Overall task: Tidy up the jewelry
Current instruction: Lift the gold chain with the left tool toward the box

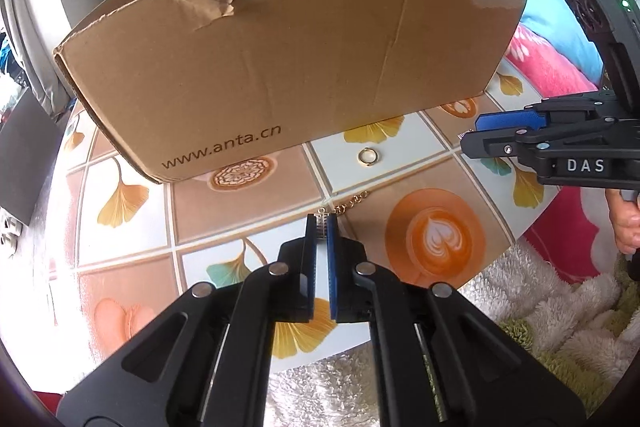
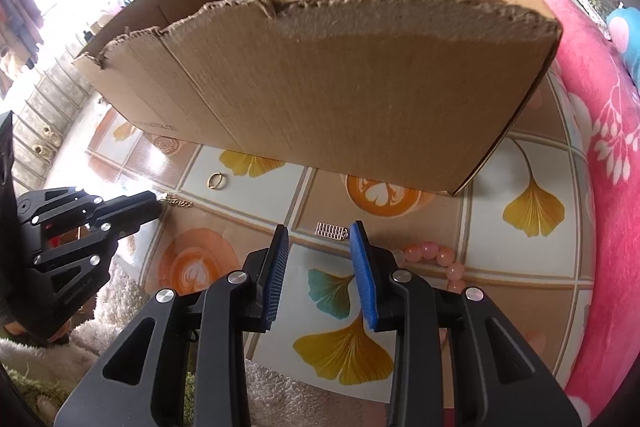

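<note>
My left gripper [image 1: 320,225] is shut on one end of a thin gold chain [image 1: 352,203], which trails right across the patterned tabletop [image 1: 132,247]. In the right wrist view the chain [image 2: 179,202] pokes out of the left gripper's tip [image 2: 154,197]. A gold ring [image 1: 369,157] lies flat just in front of the cardboard box [image 1: 280,67]. My right gripper [image 2: 319,237] stands open above the table, with a small gold comb-shaped piece [image 2: 331,230] lying just past its fingertips. A pink bead bracelet [image 2: 436,255] curls behind the right finger, partly hidden.
The large open box [image 2: 340,87] with a torn near wall fills the back of the round table. A pink floral blanket [image 2: 612,167] borders the right side and a fluffy cream rug [image 1: 540,307] lies below the table edge. A hand [image 1: 626,227] holds the right gripper [image 1: 470,133].
</note>
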A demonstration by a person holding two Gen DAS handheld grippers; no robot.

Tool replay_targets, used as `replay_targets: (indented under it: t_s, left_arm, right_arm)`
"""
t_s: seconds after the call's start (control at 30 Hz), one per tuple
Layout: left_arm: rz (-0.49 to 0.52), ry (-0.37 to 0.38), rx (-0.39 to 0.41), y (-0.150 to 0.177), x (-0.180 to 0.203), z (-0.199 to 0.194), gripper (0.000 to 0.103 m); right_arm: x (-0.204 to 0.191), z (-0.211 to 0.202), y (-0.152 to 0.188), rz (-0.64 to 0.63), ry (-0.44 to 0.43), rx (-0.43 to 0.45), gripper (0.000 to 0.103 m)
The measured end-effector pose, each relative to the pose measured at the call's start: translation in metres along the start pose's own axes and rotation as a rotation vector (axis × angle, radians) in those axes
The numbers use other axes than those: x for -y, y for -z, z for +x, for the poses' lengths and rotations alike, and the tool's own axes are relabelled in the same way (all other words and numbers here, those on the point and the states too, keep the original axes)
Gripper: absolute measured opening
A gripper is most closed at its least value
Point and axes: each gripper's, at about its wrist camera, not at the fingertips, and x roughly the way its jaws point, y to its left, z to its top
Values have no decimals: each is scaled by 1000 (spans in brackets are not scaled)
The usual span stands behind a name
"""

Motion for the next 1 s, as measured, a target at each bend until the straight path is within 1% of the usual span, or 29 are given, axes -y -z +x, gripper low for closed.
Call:
replay_targets:
  t_s: [0.23, 0.3, 0.33, 0.43, 0.53, 0.67, 0.73, 1.0]
  left_arm:
    - [1, 11, 5, 0, 1, 1, 4]
    - [3, 12, 7, 1, 0, -1, 4]
    - [4, 12, 7, 2, -1, -1, 4]
    - [2, 14, 7, 2, -2, -2, 4]
    - [2, 14, 8, 2, -1, -2, 4]
    - [5, 10, 6, 2, -1, -2, 4]
    - [6, 9, 6, 2, -1, -2, 4]
    - [4, 6, 6, 3, -1, -2, 4]
  right_arm:
    - [-8, 9, -4, 7, 53, 3, 29]
    - [-17, 12, -5, 3, 63, 8, 28]
    - [-20, 13, -6, -1, 69, 10, 25]
    - [-30, 17, -6, -28, 109, 20, 21]
    - [-36, 19, -5, -35, 111, 27, 18]
    - [-43, 21, -5, -44, 117, 31, 17]
    - [-43, 21, -2, -43, 113, 35, 15]
    - [-36, 25, 4, -21, 71, 52, 15]
